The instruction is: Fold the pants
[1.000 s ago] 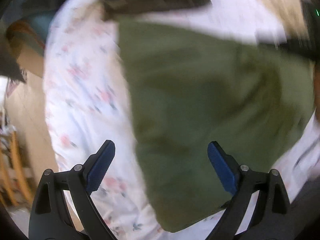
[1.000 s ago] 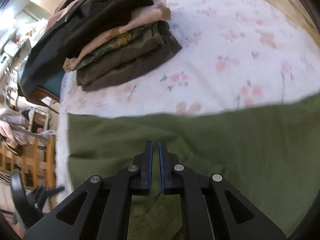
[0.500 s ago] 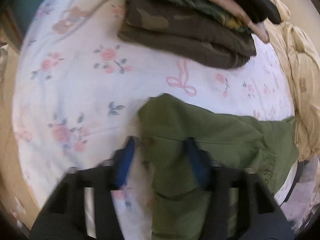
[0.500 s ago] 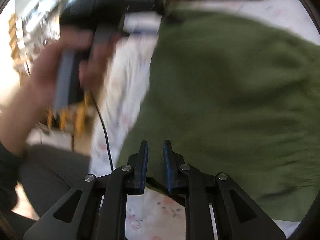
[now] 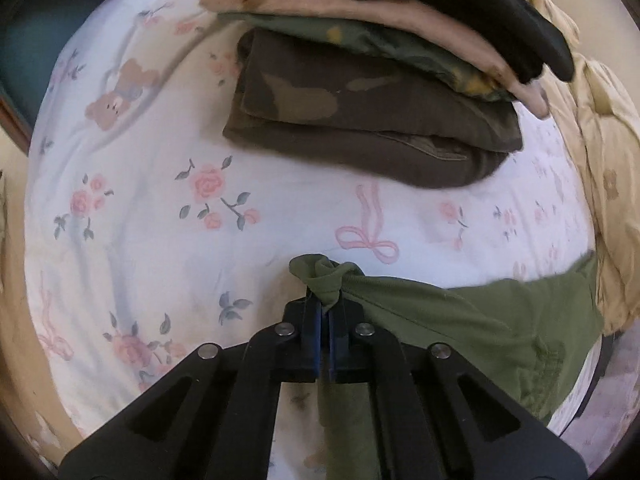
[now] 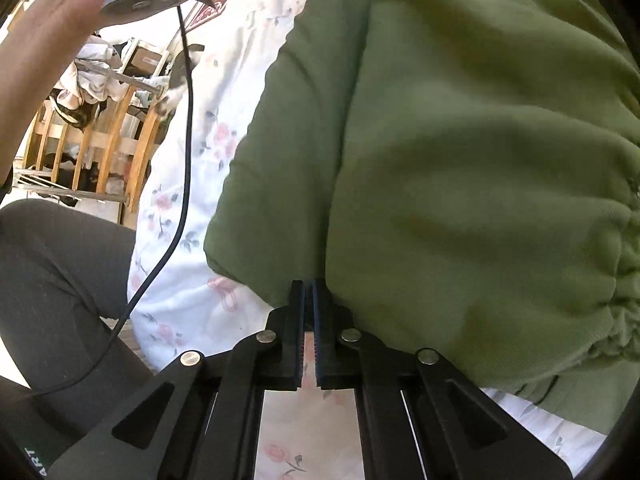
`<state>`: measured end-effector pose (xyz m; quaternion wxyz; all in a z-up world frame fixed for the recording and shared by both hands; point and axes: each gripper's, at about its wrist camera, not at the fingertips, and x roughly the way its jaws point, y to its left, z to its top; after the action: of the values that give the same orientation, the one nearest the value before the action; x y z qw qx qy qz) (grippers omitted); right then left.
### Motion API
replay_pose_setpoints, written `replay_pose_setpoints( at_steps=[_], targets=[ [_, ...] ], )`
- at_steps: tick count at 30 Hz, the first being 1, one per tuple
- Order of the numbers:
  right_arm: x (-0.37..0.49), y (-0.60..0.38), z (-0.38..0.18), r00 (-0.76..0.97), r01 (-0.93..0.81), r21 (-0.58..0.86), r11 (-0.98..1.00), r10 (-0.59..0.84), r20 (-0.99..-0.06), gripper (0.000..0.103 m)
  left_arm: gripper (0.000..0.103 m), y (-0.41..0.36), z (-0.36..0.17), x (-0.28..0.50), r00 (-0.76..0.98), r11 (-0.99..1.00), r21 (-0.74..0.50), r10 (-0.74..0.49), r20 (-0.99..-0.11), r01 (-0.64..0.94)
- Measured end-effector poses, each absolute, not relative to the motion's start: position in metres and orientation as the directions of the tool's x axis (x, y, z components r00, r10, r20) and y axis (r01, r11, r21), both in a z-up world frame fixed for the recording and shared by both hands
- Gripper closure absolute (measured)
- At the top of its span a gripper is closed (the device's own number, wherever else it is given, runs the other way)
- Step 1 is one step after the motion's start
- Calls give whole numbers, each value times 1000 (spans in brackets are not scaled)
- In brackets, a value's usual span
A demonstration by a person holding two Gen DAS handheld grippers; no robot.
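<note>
The olive green pants (image 5: 472, 320) lie partly folded on a white floral bedsheet (image 5: 160, 216). My left gripper (image 5: 325, 304) is shut on a bunched corner of the green fabric, which trails right and down from its tips. In the right wrist view the pants (image 6: 460, 152) fill the upper right as a thick folded mass with a gathered waistband at the right edge. My right gripper (image 6: 309, 292) is shut, its tips pinching the lower edge of the green pants.
A stack of folded camouflage, beige and black clothes (image 5: 380, 92) sits on the sheet beyond the left gripper. A beige quilt (image 5: 604, 168) lies at the right. The person's hand (image 6: 52, 20), cable (image 6: 184, 160), dark-clad leg (image 6: 60, 280) and wooden chairs (image 6: 92, 148) are left of the bed.
My left gripper went from open above the pants to shut on a green corner. The right gripper swung round to the bed's near edge, still shut on the fabric.
</note>
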<state>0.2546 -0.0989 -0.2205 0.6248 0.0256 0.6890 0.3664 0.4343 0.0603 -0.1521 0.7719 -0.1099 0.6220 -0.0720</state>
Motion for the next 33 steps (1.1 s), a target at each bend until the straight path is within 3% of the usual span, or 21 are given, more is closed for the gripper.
replay_pose_setpoints(
  at_steps=[2, 3, 4, 6, 9, 11, 14, 17, 22, 25, 26, 28, 31, 33],
  targets=[
    [260, -101, -215, -213, -403, 551, 731, 510, -833, 103, 97, 56, -150, 430, 204, 979, -204, -200, -958, 2],
    [265, -105, -206, -199, -406, 569, 716, 538, -819, 103, 88, 53, -147, 428, 188, 982, -189, -190, -964, 20],
    [269, -109, -196, -174, -415, 577, 704, 561, -809, 99, 66, 51, -144, 426, 182, 983, -179, -181, -966, 28],
    [289, -128, -170, -88, -403, 606, 686, 630, -771, 95, 46, 52, -124, 415, 208, 976, -213, -217, -954, 41],
    [335, -194, -132, 139, -268, 661, 701, 707, -694, 85, 45, 54, -96, 397, 245, 972, -233, -235, -940, 38],
    [367, -229, -127, 246, -169, 645, 745, 666, -704, 82, 45, 39, -82, 377, 259, 976, -192, -213, -942, 105],
    [404, -231, -139, 230, -162, 605, 780, 626, -746, 82, 45, 6, -91, 349, 250, 978, -69, -119, -961, 198],
    [425, -203, -181, 144, -166, 559, 812, 581, -801, 83, 45, -8, -121, 330, 162, 963, -119, -161, -974, 240],
    [442, -224, -219, 242, -79, 268, 960, 280, -929, 92, 38, -19, -144, 309, 94, 940, -64, -101, -990, 336],
    [437, -255, -206, 277, -29, 350, 936, 344, -897, 92, 35, -4, -135, 311, 90, 949, -117, -150, -985, 294],
    [433, -259, -199, 283, -35, 355, 934, 350, -893, 85, 32, 2, -132, 313, 97, 952, -135, -167, -981, 274],
    [421, -270, -175, 316, -41, 369, 929, 362, -877, 84, 19, 19, -125, 318, 115, 969, -156, -180, -977, 194],
    [390, -275, -146, 341, -3, 456, 890, 429, -836, 79, 19, 43, -121, 324, 153, 979, -183, -195, -969, 89],
    [358, -277, -135, 347, 49, 529, 847, 482, -804, 57, 19, 52, -119, 327, 182, 978, -199, -206, -961, 55]
  ],
)
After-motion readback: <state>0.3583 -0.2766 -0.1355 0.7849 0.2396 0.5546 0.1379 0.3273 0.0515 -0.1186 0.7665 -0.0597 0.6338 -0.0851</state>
